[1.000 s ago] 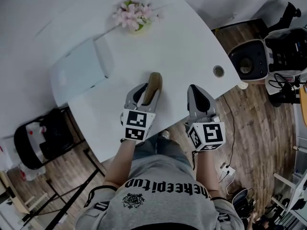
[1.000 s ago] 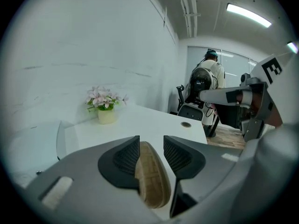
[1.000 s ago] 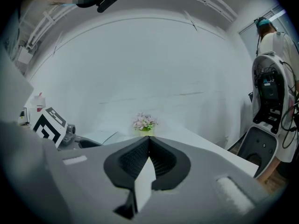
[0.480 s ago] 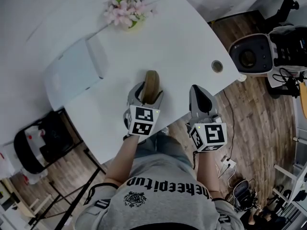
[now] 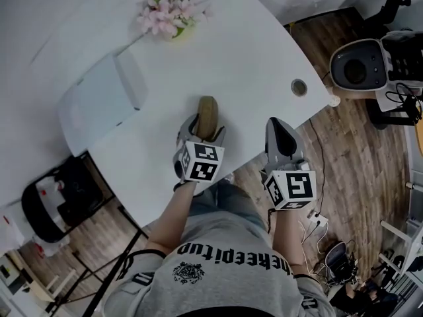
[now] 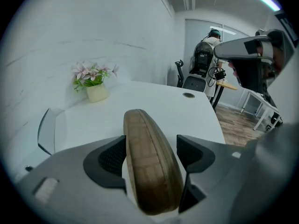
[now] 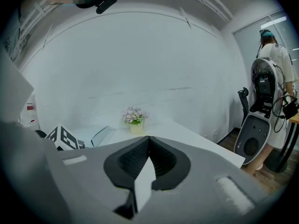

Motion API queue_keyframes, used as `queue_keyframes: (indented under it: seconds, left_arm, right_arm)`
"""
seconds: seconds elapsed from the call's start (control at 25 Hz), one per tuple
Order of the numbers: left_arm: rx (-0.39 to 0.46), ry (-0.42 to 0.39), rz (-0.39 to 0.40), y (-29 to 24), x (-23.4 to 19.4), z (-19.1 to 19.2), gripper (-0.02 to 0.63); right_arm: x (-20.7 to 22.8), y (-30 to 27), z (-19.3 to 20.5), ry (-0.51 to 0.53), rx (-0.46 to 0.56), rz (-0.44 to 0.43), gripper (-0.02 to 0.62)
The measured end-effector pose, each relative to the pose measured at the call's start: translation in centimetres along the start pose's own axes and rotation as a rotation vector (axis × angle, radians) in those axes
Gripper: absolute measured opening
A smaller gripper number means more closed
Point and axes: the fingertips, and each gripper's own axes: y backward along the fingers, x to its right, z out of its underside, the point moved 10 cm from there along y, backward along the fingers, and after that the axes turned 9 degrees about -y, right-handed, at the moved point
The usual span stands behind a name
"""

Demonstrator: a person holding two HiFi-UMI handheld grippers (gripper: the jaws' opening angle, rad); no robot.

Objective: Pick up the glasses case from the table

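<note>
The brown woven glasses case stands on its edge on the white table, near the front rim. My left gripper straddles its near end. In the left gripper view the case fills the gap, and a slit of white shows between it and the right pad. These jaws have just been opening, with the case still between them and not pressed. My right gripper hovers at the table's front edge, to the right of the case. Its pads meet with nothing between them.
A pot of pink flowers stands at the back of the table. A clear flat tray lies at the left and a round cable hole at the right. A dark chair is at the left, a white machine on the wooden floor at the right.
My left gripper has sunk with the case toward the table and its jaws have spread apart around it. The right gripper has hardly moved.
</note>
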Motion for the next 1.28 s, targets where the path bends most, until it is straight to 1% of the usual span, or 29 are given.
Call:
queue_keyframes:
  seconds: [0.12,0.24,0.4,0.6,0.88,1.04,1.28]
  left_arm:
    - [-0.018,0.013,0.002,-0.6,-0.1,0.6,0.354]
    - [-0.007,0.037,0.005,-0.5,-0.3,0.8,0.343]
    - [-0.001,0.054,0.01,-0.1,-0.8,1.0,0.3]
    - [0.009,0.091,0.035,0.8,-1.4,1.4,0.295]
    - [0.085,0.127,0.039,3.5,-2.3,0.7,0.293]
    - [0.129,0.128,0.012,5.2,-2.8,0.3,0.293]
    - [0.194,0.151,-0.016,8.1,-3.5,0.0,0.293]
  right_arm:
    - [0.1,-0.1,0.2,-0.003,-0.002,0.007,0.003]
    - [0.0,0.0,0.2,-0.003,-0.002,0.009,0.003]
    - [-0.3,-0.1,0.1,-0.002,0.002,0.005,0.003]
    - [-1.0,-0.2,0.0,0.003,0.012,-0.014,0.003]
    - [-2.3,-0.4,-0.5,0.019,0.033,-0.052,0.003]
    - [-3.1,-0.4,-0.7,0.028,0.047,-0.078,0.003]
    - [-4.5,0.0,-1.0,0.044,0.068,-0.109,0.003]
